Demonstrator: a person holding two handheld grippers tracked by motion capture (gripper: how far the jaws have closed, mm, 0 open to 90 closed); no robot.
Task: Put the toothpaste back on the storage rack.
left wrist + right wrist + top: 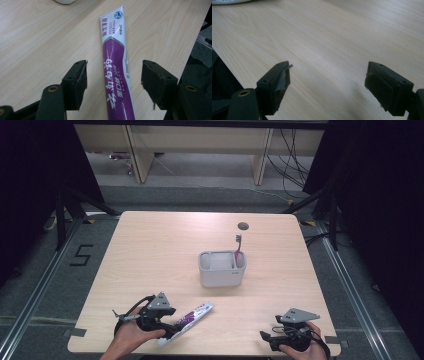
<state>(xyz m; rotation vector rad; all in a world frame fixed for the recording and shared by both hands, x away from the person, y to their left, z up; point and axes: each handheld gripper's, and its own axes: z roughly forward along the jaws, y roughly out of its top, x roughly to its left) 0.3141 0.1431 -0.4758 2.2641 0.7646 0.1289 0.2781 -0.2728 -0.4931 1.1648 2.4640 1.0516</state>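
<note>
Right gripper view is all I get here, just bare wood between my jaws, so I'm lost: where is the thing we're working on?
Observer: The toothpaste tube lies flat on the table, between the open jaws of the left gripper.
Operator: Is it gripped?
Observer: No, there is a gap on both sides of it.
Operator: Anything else on the table?
Observer: A grey holder at the middle, with a red toothbrush standing in its right compartment.

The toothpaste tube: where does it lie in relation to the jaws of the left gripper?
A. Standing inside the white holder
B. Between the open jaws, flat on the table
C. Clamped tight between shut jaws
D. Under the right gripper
B: the toothpaste tube lies flat on the table, with a gap to each jaw of the open left gripper.
</note>
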